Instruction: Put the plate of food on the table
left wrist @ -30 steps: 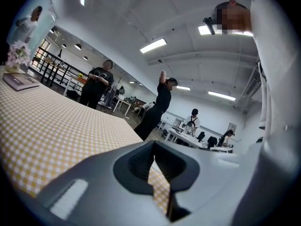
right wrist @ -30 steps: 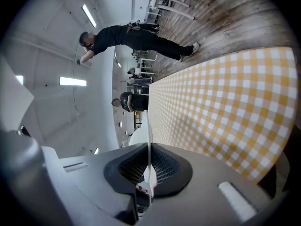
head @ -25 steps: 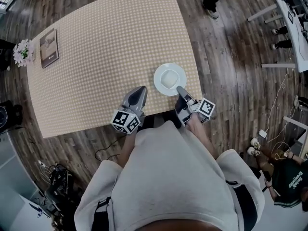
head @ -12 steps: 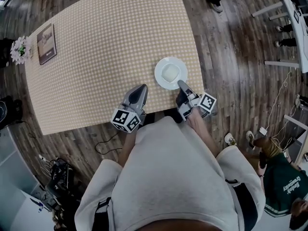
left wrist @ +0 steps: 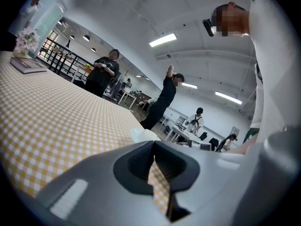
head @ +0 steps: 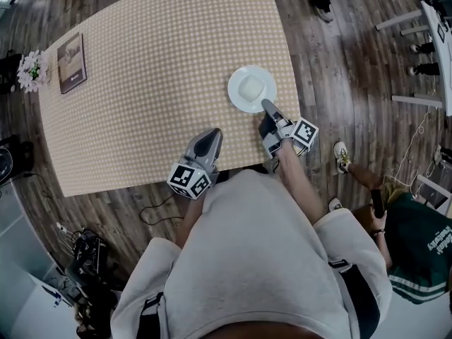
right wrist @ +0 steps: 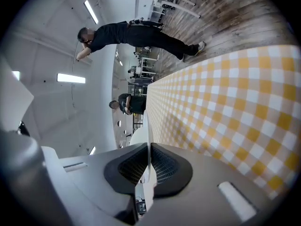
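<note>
A white plate [head: 252, 89] carrying a pale square piece of food [head: 251, 87] is over the near right part of the checked table [head: 155, 62]. Whether it rests on the cloth I cannot tell. My right gripper [head: 268, 106] is shut on the plate's near rim. In the right gripper view that rim [right wrist: 146, 126] runs edge-on between the pads. My left gripper [head: 212, 134] hovers over the table's near edge, left of the plate, shut with nothing in it. The left gripper view shows the plate [left wrist: 143, 135] low beyond the jaw tips [left wrist: 154, 161].
A framed card [head: 72, 63] and a small bunch of flowers [head: 32, 69] sit at the table's far left. A person in a green shirt [head: 417, 239] stands close at the right. White desks [head: 434, 20] stand at the far right, and cables [head: 85, 253] lie on the floor.
The right gripper has carried the plate a little farther in over the table. The left gripper has barely shifted. The person in green has walked closer at the right.
</note>
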Motion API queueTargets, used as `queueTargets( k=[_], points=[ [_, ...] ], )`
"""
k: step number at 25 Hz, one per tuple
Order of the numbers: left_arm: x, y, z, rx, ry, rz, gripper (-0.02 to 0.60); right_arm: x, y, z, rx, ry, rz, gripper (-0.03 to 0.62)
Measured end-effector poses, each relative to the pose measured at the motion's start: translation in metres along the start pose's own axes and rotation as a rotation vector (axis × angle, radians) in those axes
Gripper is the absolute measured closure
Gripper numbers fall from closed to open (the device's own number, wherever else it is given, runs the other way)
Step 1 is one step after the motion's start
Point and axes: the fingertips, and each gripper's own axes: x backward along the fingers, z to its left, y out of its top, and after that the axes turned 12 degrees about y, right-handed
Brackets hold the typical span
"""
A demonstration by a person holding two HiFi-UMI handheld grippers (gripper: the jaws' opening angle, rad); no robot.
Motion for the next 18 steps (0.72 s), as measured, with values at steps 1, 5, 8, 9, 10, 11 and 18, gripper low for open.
queueTargets(
  k=[1,5,8,9,10,11,18],
  points=[
    [0.000,-0.001,0.000,0.002,0.001,0.003,0.574,-0.007,0.004,-0.001,0.002,0.000,-0.001,0.579],
    [-0.001,-0.001,0.003,0.009,0.007,0.009,0.573,-0.033,0.018,-0.005,0.004,-0.003,-0.004,0.577],
    [0.000,0.000,0.009,0.013,0.020,0.011,0.573,-0.054,0.027,-0.007,-0.008,0.003,-0.009,0.579],
    [0.001,0.001,0.011,0.016,0.025,0.011,0.574,-0.060,0.030,-0.007,-0.012,0.001,-0.011,0.579],
    [0.001,0.002,0.013,0.019,0.030,0.011,0.573,-0.067,0.033,-0.007,-0.014,-0.001,-0.012,0.577],
    [0.002,0.003,0.015,0.022,0.036,0.011,0.574,-0.074,0.035,-0.007,-0.015,-0.003,-0.012,0.577],
    [0.008,0.003,0.031,0.036,0.068,0.008,0.573,-0.120,0.045,-0.010,-0.019,0.003,-0.004,0.576]
  ],
)
